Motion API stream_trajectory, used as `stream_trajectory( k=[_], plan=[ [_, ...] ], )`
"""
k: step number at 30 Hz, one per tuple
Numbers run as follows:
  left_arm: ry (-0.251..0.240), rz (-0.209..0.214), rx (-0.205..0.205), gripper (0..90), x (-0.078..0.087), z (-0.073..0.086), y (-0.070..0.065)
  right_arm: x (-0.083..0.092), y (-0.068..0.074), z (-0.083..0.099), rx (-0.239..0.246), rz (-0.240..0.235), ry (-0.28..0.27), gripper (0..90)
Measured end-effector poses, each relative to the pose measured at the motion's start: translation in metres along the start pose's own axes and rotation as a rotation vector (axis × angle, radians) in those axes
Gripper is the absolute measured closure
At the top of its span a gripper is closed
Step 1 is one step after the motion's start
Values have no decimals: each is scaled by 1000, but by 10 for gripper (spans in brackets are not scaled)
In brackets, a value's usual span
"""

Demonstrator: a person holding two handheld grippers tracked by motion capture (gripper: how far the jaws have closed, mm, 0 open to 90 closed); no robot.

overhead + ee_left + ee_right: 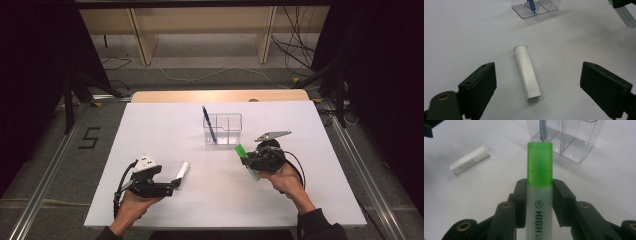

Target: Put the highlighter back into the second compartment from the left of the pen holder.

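Right gripper (539,202) clamps a green-capped highlighter (539,185) between its jaws, cap pointing at the clear organizer (223,129) near the table's (150,115) far edge, right of centre; a blue pen (208,124) stands in the organizer's left compartment. Left gripper (537,86) has jaws wide apart, holding nothing, either side of a white tube (526,72) lying flat toward the near-left part of the table.

From my right gripper view, the highlighter (539,192) runs off the bottom edge, its lettering cut short. The blue pen (542,130) in the clear organizer (571,140) beyond it loses its top.
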State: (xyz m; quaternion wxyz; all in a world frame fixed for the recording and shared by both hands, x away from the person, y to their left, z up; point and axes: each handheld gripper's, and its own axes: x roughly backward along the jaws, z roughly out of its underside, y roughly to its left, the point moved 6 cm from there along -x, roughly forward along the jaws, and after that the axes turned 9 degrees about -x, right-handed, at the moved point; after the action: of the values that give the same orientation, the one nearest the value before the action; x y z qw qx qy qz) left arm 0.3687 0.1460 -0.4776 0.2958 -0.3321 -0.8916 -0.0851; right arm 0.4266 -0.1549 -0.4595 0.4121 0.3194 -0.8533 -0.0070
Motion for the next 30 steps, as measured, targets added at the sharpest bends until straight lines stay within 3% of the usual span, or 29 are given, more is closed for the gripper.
stream_trajectory(
  k=[10,25,30],
  plan=[
    [-44,-3,-3,132,3,-3,1,4,2,-14,-12,-22,-106,674],
    [-73,-9,0,132,4,-4,1,5,2,-52,-22,-1,-267,674],
    [-90,-4,0,132,6,-5,1,0,6,-64,-14,-5,-286,674]
  ],
)
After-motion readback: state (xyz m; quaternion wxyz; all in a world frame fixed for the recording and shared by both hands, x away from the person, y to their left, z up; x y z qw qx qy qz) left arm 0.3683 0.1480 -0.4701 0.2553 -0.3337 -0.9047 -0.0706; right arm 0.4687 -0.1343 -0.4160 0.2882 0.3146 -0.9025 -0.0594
